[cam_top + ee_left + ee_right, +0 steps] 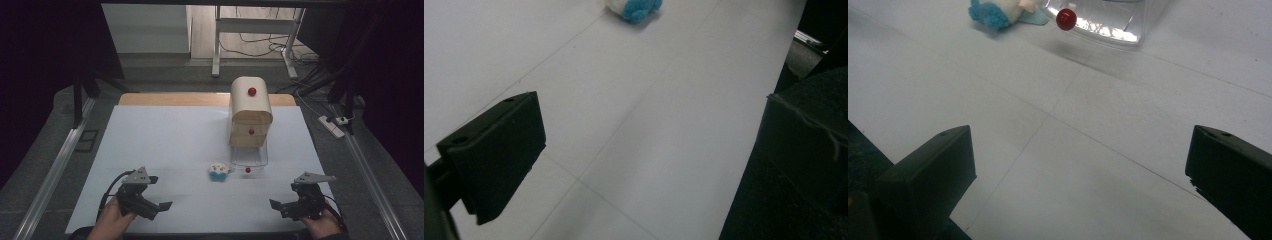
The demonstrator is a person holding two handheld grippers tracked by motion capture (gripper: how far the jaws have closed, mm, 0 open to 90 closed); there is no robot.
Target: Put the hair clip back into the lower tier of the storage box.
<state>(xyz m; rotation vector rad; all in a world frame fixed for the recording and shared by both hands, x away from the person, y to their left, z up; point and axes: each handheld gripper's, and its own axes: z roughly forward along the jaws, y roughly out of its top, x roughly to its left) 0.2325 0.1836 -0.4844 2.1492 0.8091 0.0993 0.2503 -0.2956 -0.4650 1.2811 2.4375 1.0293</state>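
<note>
Overall, the high view sets out the whole layout: a white desk [165, 140] with a small cabinet [251, 107] of drawers standing at its far right, red knobs on its fronts. The lowest drawer [248, 157], clear plastic, stands pulled out toward the person. Just beside that drawer's front left corner lies a small blue-and-white plush toy [219, 172].

The left tool [150, 200] sits at the near left edge of the desk, the right tool [287, 202] at the near right edge; both are well apart from the toy and drawer.

The right gripper view adds detail: the drawer's red knob [1066, 18] and glossy clear front, with the toy touching or nearly touching the drawer's corner; which cannot be told. Its jaws stand wide apart with bare desk between them.

The left gripper view shows the toy's blue fluff at its top edge, far ahead. Its jaws are likewise spread, holding nothing.
</note>
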